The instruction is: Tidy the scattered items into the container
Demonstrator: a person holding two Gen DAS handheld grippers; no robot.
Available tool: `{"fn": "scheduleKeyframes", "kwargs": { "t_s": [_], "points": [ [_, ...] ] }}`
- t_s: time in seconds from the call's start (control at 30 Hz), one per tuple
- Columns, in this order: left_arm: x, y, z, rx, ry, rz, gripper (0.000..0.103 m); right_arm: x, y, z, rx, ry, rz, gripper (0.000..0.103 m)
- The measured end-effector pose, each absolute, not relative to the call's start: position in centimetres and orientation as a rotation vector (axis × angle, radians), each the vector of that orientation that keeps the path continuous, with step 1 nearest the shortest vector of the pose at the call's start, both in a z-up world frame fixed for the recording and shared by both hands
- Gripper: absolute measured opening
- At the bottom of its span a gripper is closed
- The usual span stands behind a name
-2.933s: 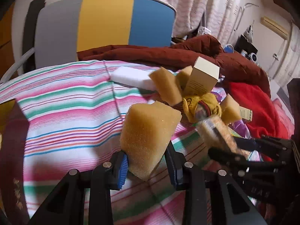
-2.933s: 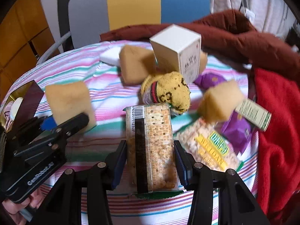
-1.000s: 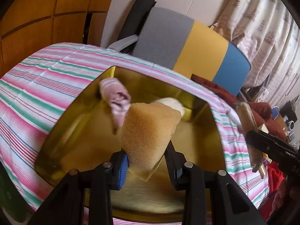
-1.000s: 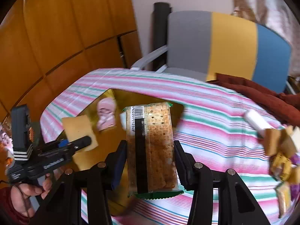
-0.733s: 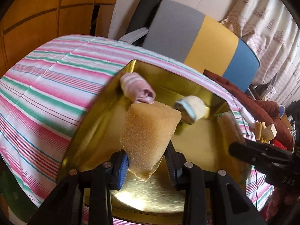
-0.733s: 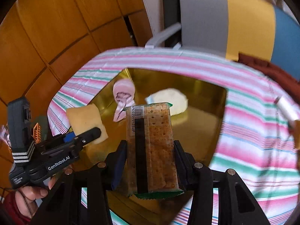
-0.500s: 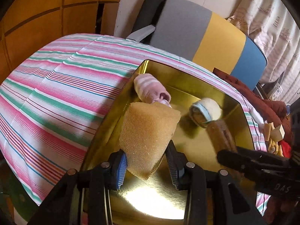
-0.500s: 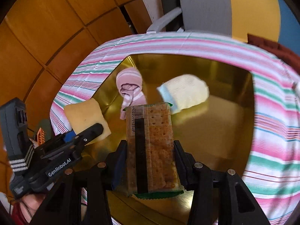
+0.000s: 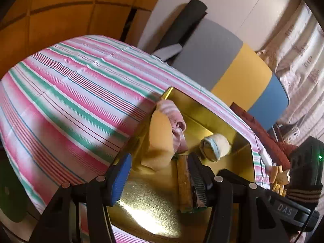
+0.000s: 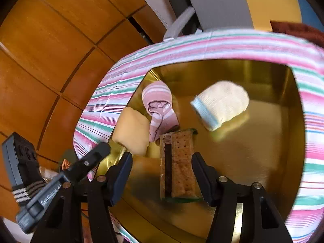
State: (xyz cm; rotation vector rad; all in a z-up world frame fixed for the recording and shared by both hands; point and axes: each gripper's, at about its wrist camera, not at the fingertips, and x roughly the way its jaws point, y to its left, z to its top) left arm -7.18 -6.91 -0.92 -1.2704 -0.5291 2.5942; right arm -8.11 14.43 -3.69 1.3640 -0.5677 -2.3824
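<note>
A gold tray (image 9: 241, 139) (image 10: 263, 162) lies on the striped tablecloth. My left gripper (image 9: 160, 172) is open over its left side; the yellow sponge (image 9: 161, 141) (image 10: 131, 131) is free of the fingers and leans on the tray's left wall. My right gripper (image 10: 162, 166) is open; the cracker packet (image 10: 177, 164) (image 9: 184, 184) lies on the tray floor between its fingers. A pink striped sock (image 9: 173, 119) (image 10: 159, 107) and a cream sock (image 9: 215, 146) (image 10: 222, 103) lie in the tray.
The striped tablecloth (image 9: 70, 105) covers the round table. A grey, yellow and blue chair back (image 9: 232, 68) stands behind. Loose sponges and items (image 9: 279, 176) lie at the far right by a dark red blanket (image 9: 265, 129). Wooden panels (image 10: 50, 50) on the left.
Both grippers carried their items from the pile to the tray, then opened. The sponge dropped against the tray's left wall and the cracker packet now lies on the tray floor.
</note>
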Motion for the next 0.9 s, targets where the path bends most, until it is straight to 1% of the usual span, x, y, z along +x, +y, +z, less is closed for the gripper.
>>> {"fn": "scheduleKeyframes", "kwargs": {
  "t_s": [0.13, 0.2, 0.27, 0.43, 0.67, 0.9],
  "points": [
    [-6.7, -6.7, -0.8, -1.268, -0.553, 2.595, 0.058, -6.7, 15.4, -2.1, 1.312, -0.515, -2.418, 0.062],
    [-6.3, -6.1, -0.8, -1.269, -0.566, 2.572, 0.058, -5.8, 15.9, -1.2, 1.278, -0.490, -2.443, 0.065],
    [-6.0, -5.4, -0.7, -1.270, -0.563, 2.553, 0.058, -4.8, 16.6, -0.3, 1.245, -0.462, -2.471, 0.070],
    [-5.1, -2.7, -0.7, -1.277, -0.530, 2.481, 0.058, -2.5, 19.0, 1.5, 1.187, -0.387, -2.549, 0.071],
    [-3.6, 2.6, -0.3, -1.249, -0.418, 2.373, 0.058, 0.5, 25.0, 2.1, 1.206, -0.322, -2.672, 0.073],
    [-2.1, 8.2, 0.9, -1.214, -0.304, 2.278, 0.058, 2.7, 32.1, 0.6, 1.304, -0.352, -2.774, 0.073]
  ]
}}
